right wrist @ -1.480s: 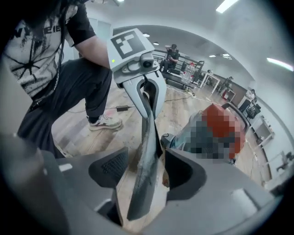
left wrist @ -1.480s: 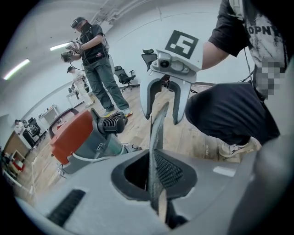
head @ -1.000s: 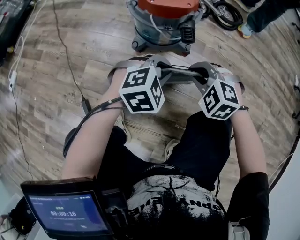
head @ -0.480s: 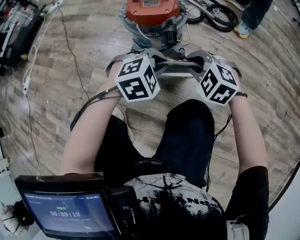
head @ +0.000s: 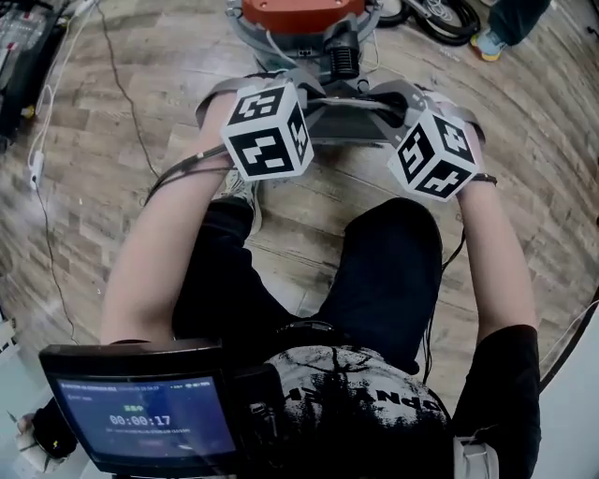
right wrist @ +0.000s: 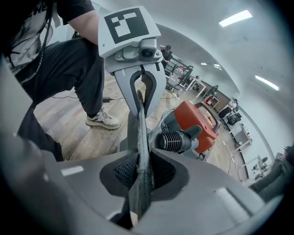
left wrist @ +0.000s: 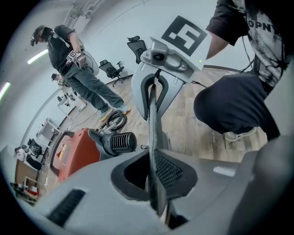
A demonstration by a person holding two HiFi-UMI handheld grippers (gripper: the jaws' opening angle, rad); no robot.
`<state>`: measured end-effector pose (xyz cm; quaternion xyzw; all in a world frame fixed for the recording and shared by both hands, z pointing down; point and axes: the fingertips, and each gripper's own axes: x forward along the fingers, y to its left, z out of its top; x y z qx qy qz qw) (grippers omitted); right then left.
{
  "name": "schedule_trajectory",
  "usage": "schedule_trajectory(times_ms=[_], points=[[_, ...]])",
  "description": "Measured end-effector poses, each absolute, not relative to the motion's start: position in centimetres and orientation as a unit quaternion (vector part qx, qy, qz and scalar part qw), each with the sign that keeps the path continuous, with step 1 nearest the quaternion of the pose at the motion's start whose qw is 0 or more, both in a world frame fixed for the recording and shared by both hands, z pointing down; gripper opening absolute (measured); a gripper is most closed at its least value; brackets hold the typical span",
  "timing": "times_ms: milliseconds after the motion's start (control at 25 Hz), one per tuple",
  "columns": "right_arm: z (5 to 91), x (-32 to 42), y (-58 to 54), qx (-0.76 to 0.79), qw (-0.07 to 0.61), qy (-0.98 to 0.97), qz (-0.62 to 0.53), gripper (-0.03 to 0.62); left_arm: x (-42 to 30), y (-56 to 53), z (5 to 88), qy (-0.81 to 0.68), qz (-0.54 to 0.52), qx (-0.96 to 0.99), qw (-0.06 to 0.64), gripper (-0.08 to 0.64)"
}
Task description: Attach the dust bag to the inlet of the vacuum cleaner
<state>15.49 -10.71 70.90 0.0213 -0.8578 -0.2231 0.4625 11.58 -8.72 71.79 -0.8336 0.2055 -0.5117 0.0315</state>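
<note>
A flat grey dust bag point(head: 351, 123) hangs stretched between my two grippers, just in front of the orange-topped vacuum cleaner point(head: 299, 13) and its black ribbed inlet point(head: 343, 60). My left gripper point(head: 316, 103) pinches the bag's left end, and its jaws have just been closing on it. My right gripper point(head: 389, 101) pinches the right end; its jaws have just been opening slightly, with the bag still pressed between the pads. In the left gripper view the bag point(left wrist: 154, 133) runs edge-on from the left gripper point(left wrist: 155, 181) past the inlet point(left wrist: 120, 142). The right gripper view shows the bag point(right wrist: 140, 147), right gripper point(right wrist: 139, 179) and inlet point(right wrist: 172, 140).
Thin cables point(head: 42, 159) trail over the wood floor at the left. A coiled hose point(head: 449, 17) and another person's shoe point(head: 487, 42) lie beyond the vacuum at the right. A second person point(left wrist: 76, 69) stands further back. A small screen point(head: 140, 426) sits at my lower left.
Both grippers have carried the bag forward towards the vacuum cleaner, so the ribbed inlet now sits just beyond the bag's top edge.
</note>
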Motion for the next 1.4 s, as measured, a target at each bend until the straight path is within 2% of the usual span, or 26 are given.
schedule_trajectory(times_ms=[1120, 1280, 1400], points=[[71.8, 15.6, -15.1, 0.017, 0.506, -0.835, -0.214, 0.041, 11.4, -13.1, 72.7, 0.198, -0.490, -0.849, 0.025, 0.025], [71.8, 15.9, -15.2, 0.016, 0.505, -0.839, -0.201, 0.044, 11.8, -13.1, 72.6, 0.198, -0.486, -0.851, 0.008, 0.026], [72.9, 13.1, -17.1, 0.010, 0.506, -0.844, -0.178, 0.043, 9.0, -14.8, 73.6, 0.205, -0.480, -0.853, -0.026, 0.025]])
